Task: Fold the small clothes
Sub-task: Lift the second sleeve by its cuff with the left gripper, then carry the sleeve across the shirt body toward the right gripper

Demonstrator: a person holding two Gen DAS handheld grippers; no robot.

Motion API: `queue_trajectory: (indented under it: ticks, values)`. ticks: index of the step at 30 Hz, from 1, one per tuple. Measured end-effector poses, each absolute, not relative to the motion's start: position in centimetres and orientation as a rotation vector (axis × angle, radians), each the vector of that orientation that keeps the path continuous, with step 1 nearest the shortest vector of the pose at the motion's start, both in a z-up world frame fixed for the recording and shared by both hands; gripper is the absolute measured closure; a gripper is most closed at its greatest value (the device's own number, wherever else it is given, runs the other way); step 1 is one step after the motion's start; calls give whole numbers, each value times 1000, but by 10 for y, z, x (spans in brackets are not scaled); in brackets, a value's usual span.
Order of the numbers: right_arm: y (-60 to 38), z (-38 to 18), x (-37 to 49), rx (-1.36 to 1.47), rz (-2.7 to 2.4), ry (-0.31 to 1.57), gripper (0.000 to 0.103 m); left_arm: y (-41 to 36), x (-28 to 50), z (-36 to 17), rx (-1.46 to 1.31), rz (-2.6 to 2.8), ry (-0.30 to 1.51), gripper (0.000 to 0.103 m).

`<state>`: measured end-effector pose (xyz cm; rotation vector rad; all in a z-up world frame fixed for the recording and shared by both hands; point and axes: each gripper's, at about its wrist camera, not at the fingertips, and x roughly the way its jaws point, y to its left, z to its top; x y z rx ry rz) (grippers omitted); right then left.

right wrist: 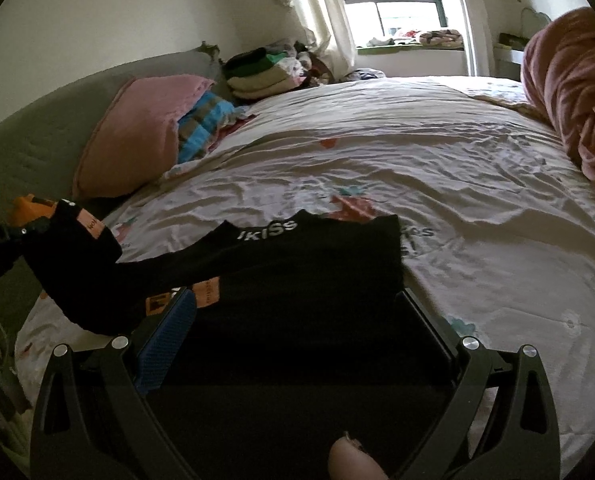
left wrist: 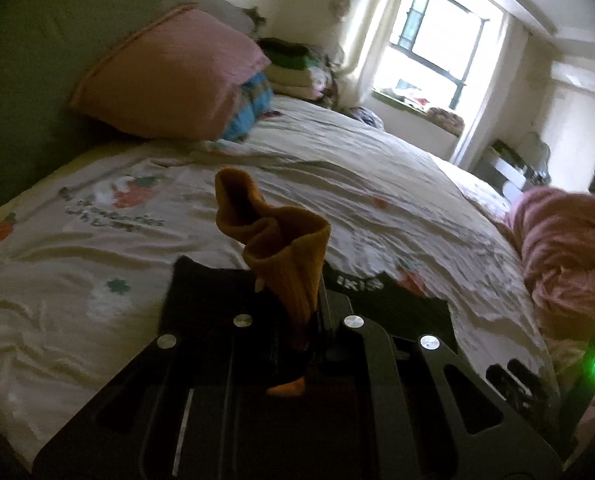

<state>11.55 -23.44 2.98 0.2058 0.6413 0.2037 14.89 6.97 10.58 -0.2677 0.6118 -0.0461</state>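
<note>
Left gripper fingers clamped on mustard-orange ribbed knit garment, cuff end sticking up above fingers, open and crumpled. Black knit garment with white "kiss" lettering lies flat on cream printed bedsheet, near edge of bed; one corner lifted toward left gripper at left of right-wrist view, orange tags showing. Right gripper fingers spread wide, black garment between them, not pinched. Pink pillow against grey headboard. Pink crumpled blanket at right.
</note>
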Motion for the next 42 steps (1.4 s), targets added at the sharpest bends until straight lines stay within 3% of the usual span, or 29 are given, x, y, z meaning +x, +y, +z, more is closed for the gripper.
queue_trajectory:
  ticks: [19, 21, 23, 25, 27, 29, 31, 33, 36, 38, 39, 41, 42]
  values:
    - [-282, 10, 116, 255, 95, 672, 5, -23, 180, 24, -150, -324, 822, 96]
    - [-285, 9, 117, 265, 84, 679, 5, -26, 179, 19, -141, -352, 837, 92]
    - [-287, 6, 119, 277, 78, 689, 5, -31, 177, 15, -131, -380, 846, 70]
    - [-288, 4, 120, 280, 76, 698, 5, -34, 175, 10, -135, -430, 871, 56]
    - [-286, 2, 121, 277, 77, 711, 5, -37, 172, 9, -137, -463, 881, 53]
    - [-284, -1, 123, 276, 83, 724, 5, -36, 170, 10, -142, -476, 883, 40]
    - [-278, -5, 125, 275, 93, 754, 5, -29, 168, 14, -151, -467, 869, 39]
    - [-266, -14, 126, 269, 136, 806, 5, -21, 170, 17, -135, -399, 865, 29]
    - [-239, -30, 125, 236, 215, 888, 5, -3, 175, 19, -141, -305, 861, 26]
    - [-222, -42, 126, 228, 259, 936, 13, 10, 177, 21, -160, -267, 859, 17]
    - [-214, -48, 127, 230, 276, 961, 23, 18, 177, 22, -172, -247, 853, 17]
    - [-201, -57, 133, 247, 297, 997, 30, 29, 177, 24, -182, -220, 848, 17]
    - [-195, -62, 137, 252, 296, 1012, 40, 36, 176, 25, -187, -205, 843, 17]
